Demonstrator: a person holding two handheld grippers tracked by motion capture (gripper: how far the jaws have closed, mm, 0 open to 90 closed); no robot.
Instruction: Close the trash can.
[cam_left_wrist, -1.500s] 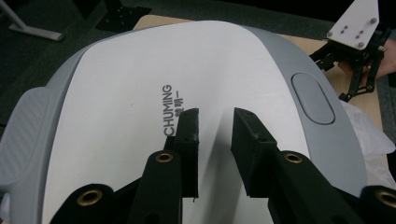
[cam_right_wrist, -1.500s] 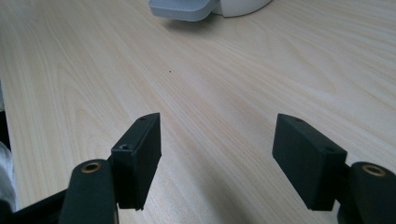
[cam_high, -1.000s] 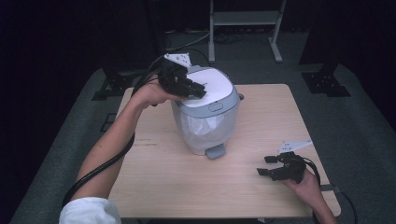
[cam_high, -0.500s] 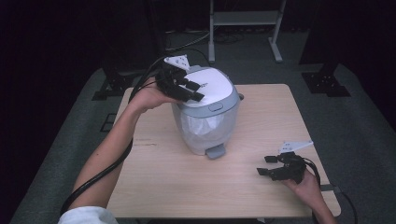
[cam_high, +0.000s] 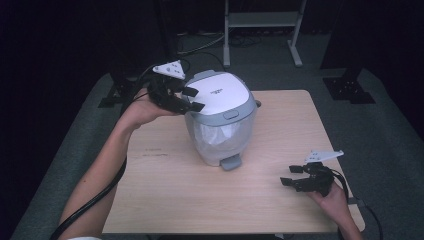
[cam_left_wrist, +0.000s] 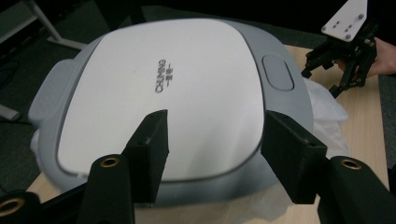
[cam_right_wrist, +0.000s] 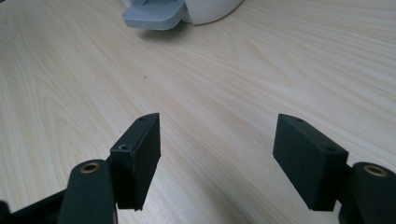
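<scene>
1. The white-and-grey rounded plastic rice cooker (cam_high: 220, 117) stands near the middle of the pale wooden table (cam_high: 165, 200), its glossy white lid (cam_left_wrist: 163, 88) shut and a crinkled clear plastic wrap (cam_high: 212, 137) around its body
2. The left tongs (cam_high: 194, 99) are spread wide at the cooker's left rear shoulder, the tips just beside the lid edge; the left gripper view looks across the lid from behind, with nothing between the jaws
3. A second ago these tongs lay over the top of the lid, farther toward the cooker's middle; since then the hand has drawn back and to the left, so they now sit off the lid's edge, not on it
4. The cooker itself has not shifted and the lid has stayed closed; the oval grey release button (cam_left_wrist: 278, 72) at the far side of the lid looks unpressed
5. My reading: the left hand is repositioning, either to steady the body from the side or to line up a new approach to the lid, and opening has not begun
6. The right tongs (cam_high: 291, 176) rest low at the table's right front, well apart from the cooker, spread with nothing between them, unchanged over the last second; the right gripper view shows the cooker's grey front foot (cam_right_wrist: 154, 14) far ahead
</scene>
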